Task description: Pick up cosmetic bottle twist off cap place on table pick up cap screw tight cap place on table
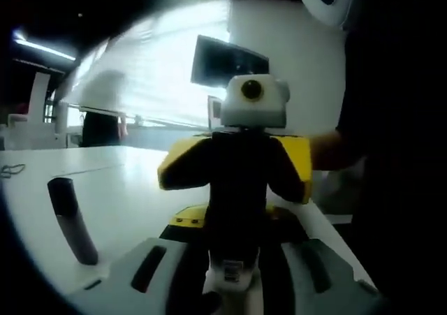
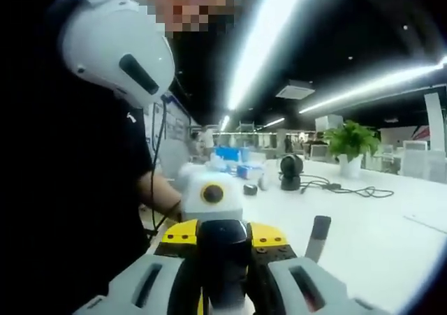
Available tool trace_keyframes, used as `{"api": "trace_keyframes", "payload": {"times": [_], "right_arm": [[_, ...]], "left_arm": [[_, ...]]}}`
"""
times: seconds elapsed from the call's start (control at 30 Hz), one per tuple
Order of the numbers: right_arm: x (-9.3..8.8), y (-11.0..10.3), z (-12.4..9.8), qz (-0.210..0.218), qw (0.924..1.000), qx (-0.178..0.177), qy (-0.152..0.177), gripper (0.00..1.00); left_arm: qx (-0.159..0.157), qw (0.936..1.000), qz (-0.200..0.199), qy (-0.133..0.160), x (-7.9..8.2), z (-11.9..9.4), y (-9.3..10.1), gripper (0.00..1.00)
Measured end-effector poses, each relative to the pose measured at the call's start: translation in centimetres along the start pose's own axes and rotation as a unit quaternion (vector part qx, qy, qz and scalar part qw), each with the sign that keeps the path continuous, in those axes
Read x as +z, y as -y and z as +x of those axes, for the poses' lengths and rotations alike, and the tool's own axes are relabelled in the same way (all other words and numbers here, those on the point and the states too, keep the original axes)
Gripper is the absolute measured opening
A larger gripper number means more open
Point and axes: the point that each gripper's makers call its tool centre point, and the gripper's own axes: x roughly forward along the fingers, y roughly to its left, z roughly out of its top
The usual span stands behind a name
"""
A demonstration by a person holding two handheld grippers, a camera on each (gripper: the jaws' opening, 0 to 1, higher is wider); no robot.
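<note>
My left gripper (image 1: 234, 262) and right gripper (image 2: 223, 276) face each other head-on over the white table (image 1: 133, 182). In the left gripper view, my own grey jaws close on the cosmetic bottle (image 1: 230, 274), a dark body with a white label. The yellow-and-black right gripper (image 1: 236, 210) stands right behind it. In the right gripper view, my jaws hold a glossy dark end, seemingly the cap (image 2: 223, 248), with the left gripper (image 2: 216, 224) just beyond. The join between cap and bottle is hidden.
A slim dark tube (image 1: 71, 221) (image 2: 320, 237) stands on the table beside the grippers. Farther back are a potted plant (image 2: 349, 147), a round black device (image 2: 290, 170), a cable (image 2: 349, 188) and blue boxes (image 2: 234, 154). A person in dark clothes (image 2: 70, 203) stands close.
</note>
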Motion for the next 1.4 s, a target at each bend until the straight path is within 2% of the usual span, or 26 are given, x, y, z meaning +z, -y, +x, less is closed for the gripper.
{"api": "trace_keyframes", "payload": {"times": [0.07, 0.2, 0.27, 0.3, 0.37, 0.5, 0.63, 0.9, 1.27, 1.4], "right_arm": [[0.0, 0.2, 0.0, 0.0, 1.0, -0.007, 0.003, 0.18], [0.0, 0.2, 0.0, -0.002, 0.9999, -0.011, 0.004, 0.18], [0.0, 0.3, -0.1, -0.003, 0.9999, -0.013, 0.005, 0.18], [0.0, 0.3, -0.1, -0.004, 0.9999, -0.013, 0.004, 0.18], [0.0, 0.2, -0.1, -0.005, 0.9999, -0.013, 0.003, 0.18], [-0.4, 0.2, -0.2, -0.002, 0.9999, -0.013, -0.004, 0.18], [-1.4, -0.6, -0.1, -0.005, 0.9997, 0.0, -0.022, 0.27], [-1.4, -0.1, -1.2, 0.007, 0.9997, -0.021, -0.014, 0.27], [-2.2, -0.1, -2.9, 0.017, 0.9981, -0.058, -0.014, 0.25], [-2.3, 0.4, -3.0, 0.027, 0.9966, -0.077, -0.007, 0.2]], "left_arm": [[0.003, 1.0, -0.001, -0.001, 0.0, 0.0, -0.2, 0.16], [0.004, 0.9996, 0.014, -0.023, -0.8, 0.1, -0.2, 0.19], [0.004, 0.9997, 0.019, -0.014, -0.5, 0.0, -0.3, 0.22], [0.008, 0.9999, 0.006, 0.0, 0.1, -0.2, -0.4, 0.22], [0.013, 0.9999, -0.005, 0.008, 0.4, -0.5, -0.7, 0.22], [0.021, 0.9998, 0.001, 0.003, 0.1, -0.6, -0.5, 0.22], [0.026, 0.9997, 0.005, 0.001, 0.1, -1.0, -0.3, 0.22], [0.033, 0.9994, 0.009, 0.003, 0.1, -1.5, 0.0, 0.22], [0.064, 0.9978, 0.018, 0.005, 0.1, -2.1, -0.6, 0.22], [0.072, 0.9972, 0.018, 0.006, 0.1, -2.5, -0.5, 0.22]]}}
